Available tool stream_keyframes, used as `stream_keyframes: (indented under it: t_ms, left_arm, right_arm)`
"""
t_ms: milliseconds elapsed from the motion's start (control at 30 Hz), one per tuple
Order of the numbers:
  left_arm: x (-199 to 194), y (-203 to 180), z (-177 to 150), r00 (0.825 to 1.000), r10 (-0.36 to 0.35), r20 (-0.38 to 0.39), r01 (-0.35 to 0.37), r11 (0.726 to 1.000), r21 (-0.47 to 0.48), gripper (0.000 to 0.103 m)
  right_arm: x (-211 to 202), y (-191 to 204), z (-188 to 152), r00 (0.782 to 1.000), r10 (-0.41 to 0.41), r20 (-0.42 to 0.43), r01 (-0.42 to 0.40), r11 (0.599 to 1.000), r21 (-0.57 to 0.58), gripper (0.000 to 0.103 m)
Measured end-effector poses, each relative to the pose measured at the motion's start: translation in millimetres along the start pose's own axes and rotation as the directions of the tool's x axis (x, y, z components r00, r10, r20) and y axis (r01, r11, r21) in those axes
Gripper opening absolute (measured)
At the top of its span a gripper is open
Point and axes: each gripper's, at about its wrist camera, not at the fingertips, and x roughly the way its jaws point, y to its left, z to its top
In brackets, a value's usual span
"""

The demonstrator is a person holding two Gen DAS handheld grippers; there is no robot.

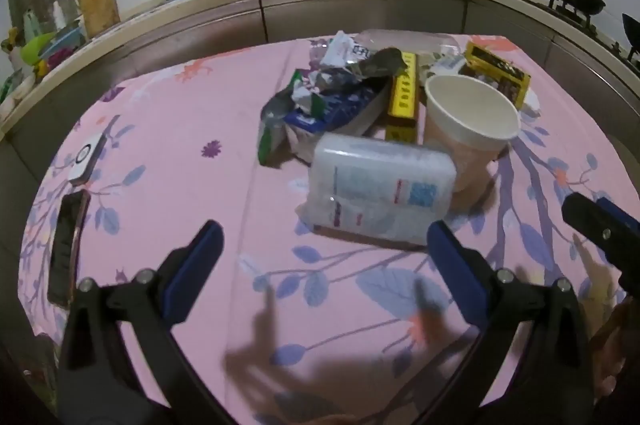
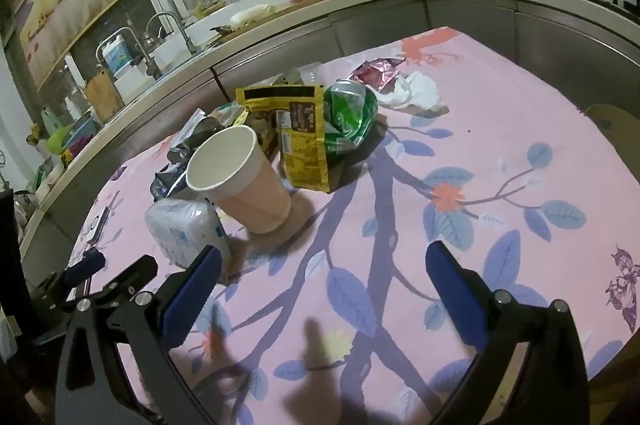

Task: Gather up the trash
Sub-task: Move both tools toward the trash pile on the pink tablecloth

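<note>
Tissue pack (image 1: 382, 189) just ahead of left claw (image 1: 324, 245) — both claws spread, empty

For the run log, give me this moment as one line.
left gripper open | right gripper open | paper cup upright, untouched | nothing held

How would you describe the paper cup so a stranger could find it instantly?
Start at the pink floral tablecloth and find the trash pile at its centre. At the pile's near edge stands the paper cup, beside a clear plastic packet. It alone is upright, open-topped, white inside.
</note>
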Motion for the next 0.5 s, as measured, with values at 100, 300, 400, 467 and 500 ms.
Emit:
stream_keyframes:
  t_ms: [100, 300, 400, 467, 500]
  left_arm:
    - [-7, -4, -4, 1.0, -0.002, -0.009, 0.002, 1.0, 0.004, 0.098]
    - [-14, 1, -8, 1.0, 0.005, -0.009, -0.005, 1.0, -0.021, 0.098]
    - [-15, 4, -12, 1.0, -0.004, -0.031, 0.003, 1.0, -0.029, 0.098]
    - [-16, 9, -18, 0.999, -0.017, -0.033, 0.016, 0.999, -0.036, 0.098]
    - [-18, 11, -20, 0.999, -0.022, -0.026, 0.021, 0.999, -0.045, 0.098]
  right_arm:
    - [-5, 2, -2, 1.0, 0.004, -0.001, -0.004, 1.0, -0.003, 0.098]
    - [-9, 2, -4, 1.0, 0.012, -0.002, -0.012, 1.0, 0.001, 0.098]
    - [-10, 5, -7, 1.0, 0.026, -0.006, -0.026, 1.0, -0.004, 0.098]
    - [-11, 7, -8, 0.999, 0.038, -0.007, -0.038, 0.999, -0.008, 0.098]
    - [-11, 8, -9, 0.999, 0.043, -0.008, -0.043, 0.999, -0.012, 0.098]
